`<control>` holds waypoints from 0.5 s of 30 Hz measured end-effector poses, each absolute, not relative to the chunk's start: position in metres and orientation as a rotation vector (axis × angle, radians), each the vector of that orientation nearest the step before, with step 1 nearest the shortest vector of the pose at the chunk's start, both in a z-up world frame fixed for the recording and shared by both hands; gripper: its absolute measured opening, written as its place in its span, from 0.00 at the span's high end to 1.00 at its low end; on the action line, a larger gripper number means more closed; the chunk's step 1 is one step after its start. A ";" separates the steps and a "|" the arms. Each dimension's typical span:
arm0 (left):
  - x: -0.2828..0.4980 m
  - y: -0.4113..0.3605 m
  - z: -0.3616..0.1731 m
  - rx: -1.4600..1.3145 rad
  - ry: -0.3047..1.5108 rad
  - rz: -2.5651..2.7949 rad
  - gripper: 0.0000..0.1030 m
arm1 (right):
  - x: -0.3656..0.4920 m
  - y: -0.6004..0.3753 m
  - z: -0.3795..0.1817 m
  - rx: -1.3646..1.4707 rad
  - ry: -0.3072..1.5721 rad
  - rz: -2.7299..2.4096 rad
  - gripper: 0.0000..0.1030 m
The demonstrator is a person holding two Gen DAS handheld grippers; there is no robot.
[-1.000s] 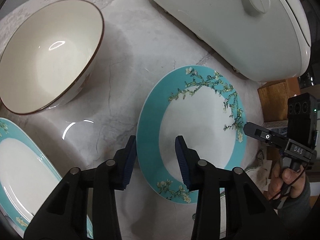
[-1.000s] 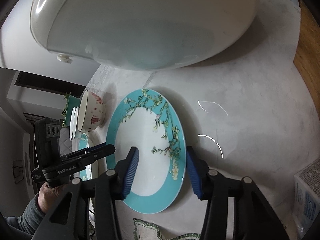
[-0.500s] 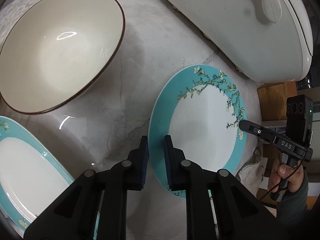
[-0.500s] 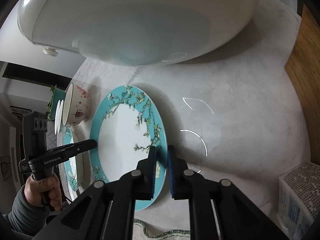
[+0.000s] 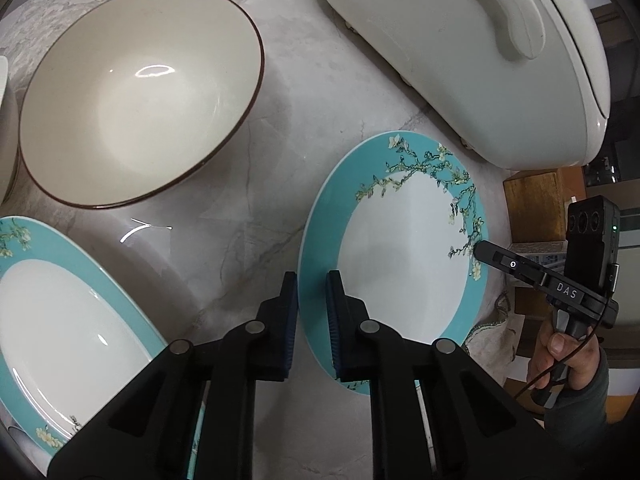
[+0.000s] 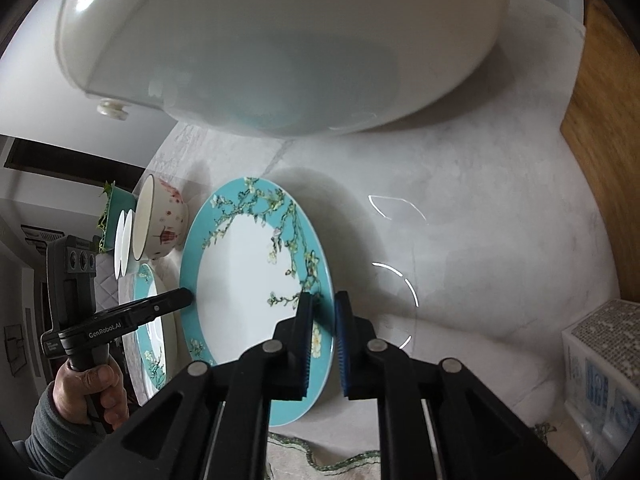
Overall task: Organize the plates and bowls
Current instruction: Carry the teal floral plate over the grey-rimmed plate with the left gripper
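On the table, right of the bowl, the plate lies. The left gripper clenches its left rim, the right gripper its right rim. Both should lift together and keep it level, clear of the cooker.

teal-rimmed blossom plate flat on marble, cream bowl upright nearby

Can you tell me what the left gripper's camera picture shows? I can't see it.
The left gripper pinches the rim of a turquoise flowered plate on a marble counter. The right gripper holds its far rim. A cream bowl sits nearby.
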State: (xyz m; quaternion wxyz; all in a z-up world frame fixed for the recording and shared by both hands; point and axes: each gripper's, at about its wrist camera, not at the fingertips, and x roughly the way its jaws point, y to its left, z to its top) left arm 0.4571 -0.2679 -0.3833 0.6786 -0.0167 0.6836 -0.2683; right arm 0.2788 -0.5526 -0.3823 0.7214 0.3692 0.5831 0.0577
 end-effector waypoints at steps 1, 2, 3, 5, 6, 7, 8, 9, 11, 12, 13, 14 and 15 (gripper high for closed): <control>0.456 -0.267 -0.381 -0.038 1.532 -0.604 0.89 | 0.279 -0.552 -0.380 0.811 1.286 0.127 0.87; 0.456 -0.265 -0.376 -0.039 1.526 -0.606 0.89 | 0.279 -0.552 -0.378 0.809 1.283 0.128 0.87; 0.455 -0.264 -0.374 -0.041 1.523 -0.609 0.89 | 0.279 -0.551 -0.375 0.806 1.281 0.127 0.87; 0.452 -0.260 -0.366 -0.049 1.514 -0.613 0.89 | 0.278 -0.551 -0.370 0.804 1.276 0.129 0.87; 0.451 -0.258 -0.363 -0.052 1.511 -0.615 0.89 | 0.277 -0.551 -0.367 0.801 1.272 0.130 0.87; 0.449 -0.255 -0.359 -0.056 1.508 -0.616 0.89 | 0.277 -0.550 -0.363 0.798 1.269 0.131 0.87; 0.447 -0.252 -0.354 -0.062 1.501 -0.618 0.89 | 0.276 -0.549 -0.359 0.795 1.266 0.132 0.87; 0.445 -0.249 -0.350 -0.065 1.495 -0.621 0.89 | 0.274 -0.548 -0.356 0.793 1.263 0.133 0.87; 0.441 -0.241 -0.339 -0.078 1.483 -0.623 0.89 | 0.272 -0.546 -0.350 0.790 1.259 0.139 0.87; 0.438 -0.236 -0.334 -0.083 1.477 -0.624 0.89 | 0.271 -0.543 -0.346 0.785 1.257 0.142 0.87; 0.437 -0.232 -0.330 -0.087 1.473 -0.624 0.89 | 0.270 -0.539 -0.341 0.781 1.256 0.146 0.87; 0.432 -0.229 -0.325 -0.094 1.465 -0.623 0.89 | 0.269 -0.537 -0.337 0.780 1.254 0.150 0.87; 0.430 -0.224 -0.321 -0.099 1.461 -0.623 0.89 | 0.267 -0.533 -0.333 0.776 1.252 0.154 0.87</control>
